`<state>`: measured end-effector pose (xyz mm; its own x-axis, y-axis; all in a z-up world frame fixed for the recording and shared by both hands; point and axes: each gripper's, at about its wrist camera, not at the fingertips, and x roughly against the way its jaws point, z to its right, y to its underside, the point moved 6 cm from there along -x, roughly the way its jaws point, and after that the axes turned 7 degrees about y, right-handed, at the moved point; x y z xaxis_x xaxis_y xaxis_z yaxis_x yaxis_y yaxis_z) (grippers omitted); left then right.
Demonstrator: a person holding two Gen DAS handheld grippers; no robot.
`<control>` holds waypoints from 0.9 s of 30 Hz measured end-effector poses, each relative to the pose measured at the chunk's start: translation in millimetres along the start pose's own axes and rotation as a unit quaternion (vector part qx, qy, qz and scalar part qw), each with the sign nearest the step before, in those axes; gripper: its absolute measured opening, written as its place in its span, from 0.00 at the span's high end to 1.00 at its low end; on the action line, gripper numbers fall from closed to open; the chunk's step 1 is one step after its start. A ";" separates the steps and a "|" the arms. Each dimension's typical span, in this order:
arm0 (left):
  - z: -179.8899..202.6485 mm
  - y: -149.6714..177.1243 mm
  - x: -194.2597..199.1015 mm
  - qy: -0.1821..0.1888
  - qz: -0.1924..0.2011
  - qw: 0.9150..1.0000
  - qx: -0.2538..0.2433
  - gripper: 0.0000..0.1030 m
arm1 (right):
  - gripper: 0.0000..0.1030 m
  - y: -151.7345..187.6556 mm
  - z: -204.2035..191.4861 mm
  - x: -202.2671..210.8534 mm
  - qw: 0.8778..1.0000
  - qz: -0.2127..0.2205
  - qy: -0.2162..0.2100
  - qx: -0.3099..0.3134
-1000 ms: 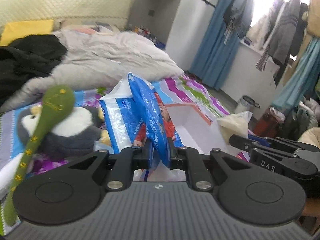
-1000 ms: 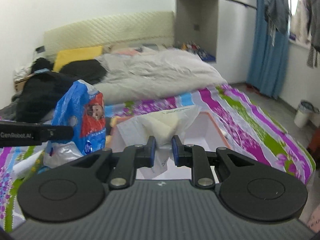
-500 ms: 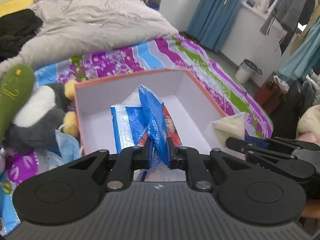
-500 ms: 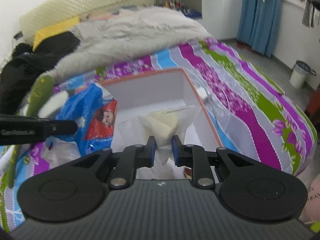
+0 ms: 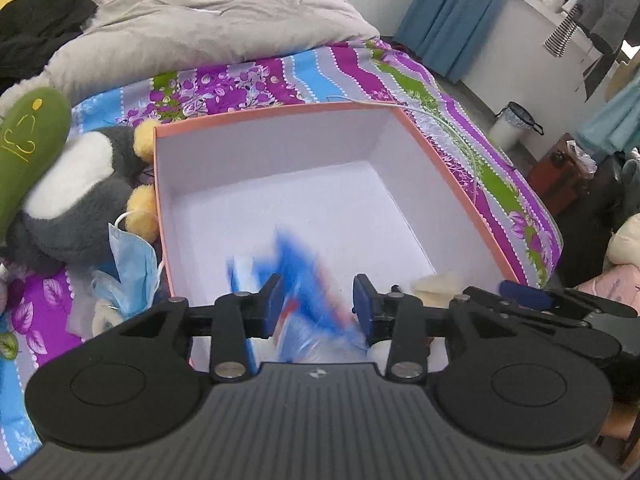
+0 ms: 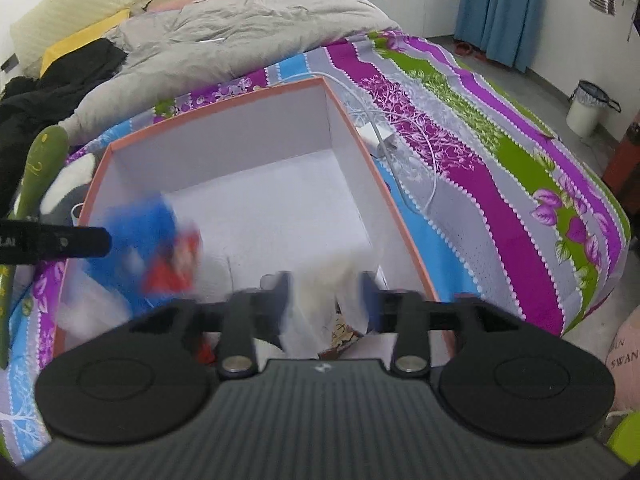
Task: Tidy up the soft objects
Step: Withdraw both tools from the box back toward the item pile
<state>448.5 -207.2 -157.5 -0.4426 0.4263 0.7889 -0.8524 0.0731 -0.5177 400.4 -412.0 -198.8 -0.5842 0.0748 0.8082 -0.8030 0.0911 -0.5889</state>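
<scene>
The bed (image 5: 360,68) carried a striped floral sheet. On it stood an open orange-rimmed box (image 5: 280,114). Behind the box lay a grey duvet (image 5: 208,12). To the left of the box lay a plush penguin (image 5: 76,196), a green plush toy (image 5: 28,148) and a blue face mask (image 5: 134,264). To the right of the box lay a white charger with its cable (image 6: 380,136).

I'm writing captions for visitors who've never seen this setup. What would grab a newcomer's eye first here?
The big orange-rimmed box with its white inside sits mid-frame on a loud purple, green and blue striped bedsheet. Over its near end, both claws stand open: a blurred blue bag lies between the left claw's fingers, a pale bag between the right's. A grey-and-white plush lies just left of the box.
</scene>
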 end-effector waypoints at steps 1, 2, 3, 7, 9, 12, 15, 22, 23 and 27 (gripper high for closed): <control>-0.5 0.5 2.1 0.001 0.002 1.000 -0.002 0.58 | 0.38 0.3 1.1 0.3 1.000 0.000 0.001 -0.004; -1.4 0.4 5.3 0.002 0.004 1.000 0.000 0.58 | 0.38 0.4 2.0 1.5 1.000 0.002 0.002 -0.007; -1.8 0.2 8.4 0.005 0.008 1.000 0.000 0.58 | 0.38 0.5 2.9 2.4 1.000 0.005 0.003 -0.008; 1.7 0.8 29.6 -0.004 0.030 0.999 -0.029 0.58 | 0.38 0.0 4.5 13.3 1.000 0.016 0.004 -0.013; 4.5 3.4 42.7 -0.005 0.041 0.998 -0.041 0.58 | 0.36 -1.7 3.2 22.4 1.000 0.028 0.003 -0.010; 9.3 8.8 63.8 -0.004 0.059 0.997 -0.056 0.58 | 0.32 -3.6 1.1 40.6 0.999 0.049 -0.005 -0.014; 14.6 15.9 85.6 0.000 0.076 0.995 -0.068 0.58 | 0.32 -3.5 -3.5 60.4 0.997 0.071 -0.012 -0.012; 24.3 32.2 122.3 0.011 0.105 0.991 -0.088 0.58 | 0.32 4.6 -23.8 89.9 0.995 0.095 -0.030 0.013; 24.6 35.3 125.8 0.009 0.108 0.990 -0.089 0.58 | 0.32 5.8 -25.6 92.9 0.995 0.098 -0.031 0.013; 21.2 46.9 140.9 0.013 0.120 0.989 -0.086 0.58 | 0.32 10.2 -30.8 105.3 0.993 0.112 -0.032 0.009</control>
<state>340.3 -162.8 -63.6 -0.6167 0.4729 0.6293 -0.6629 0.1190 -0.7392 334.3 -372.7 -119.8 -0.7541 0.0270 0.6562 -0.6540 0.0607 -0.7540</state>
